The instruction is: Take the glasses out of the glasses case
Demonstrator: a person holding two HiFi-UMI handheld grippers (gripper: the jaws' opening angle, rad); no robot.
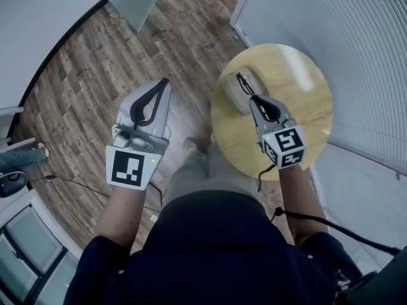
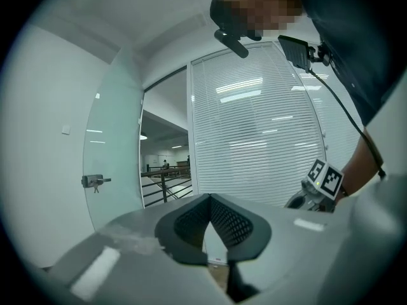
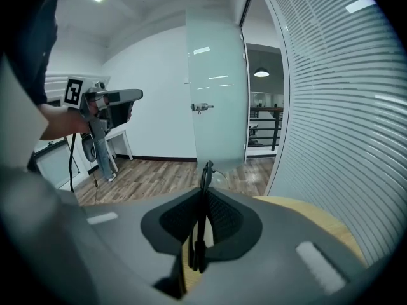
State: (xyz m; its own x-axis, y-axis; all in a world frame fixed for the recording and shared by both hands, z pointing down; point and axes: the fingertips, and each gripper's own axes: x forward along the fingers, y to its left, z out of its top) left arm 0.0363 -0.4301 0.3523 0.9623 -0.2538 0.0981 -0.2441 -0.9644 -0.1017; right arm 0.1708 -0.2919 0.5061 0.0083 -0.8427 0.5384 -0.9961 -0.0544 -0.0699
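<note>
Glasses (image 3: 206, 170), black-framed and folded flat, are up in the grip of the right tongs (image 3: 203, 194). Those tongs are squeezed in on them, the thin dark frame pinched between the two ribbed pads and one end poking up past the tips. From the head view the frame juts forward off the tong tips, right above the glasses case (image 1: 234, 97). That case is a grey rounded shape lying on the near-left part of the round wooden table (image 1: 305, 116). Whether the frame touches the case or hangs just clear of it, I can't tell from here.

Over on the other side, the left tongs (image 2: 208, 197) are drawn together, tips meeting, with only a narrow wedge of daylight behind them and nothing in their grip. They're held well away from the table, out over the wood-plank floor (image 1: 95, 75), pointing ahead.

The person stands right at the table's edge, in a dark top. A black cable (image 1: 331, 224) trails off the right forearm. White slatted blinds (image 3: 331, 107) line the wall beside the table, and a frosted glass door (image 3: 216, 88) stands beyond.
</note>
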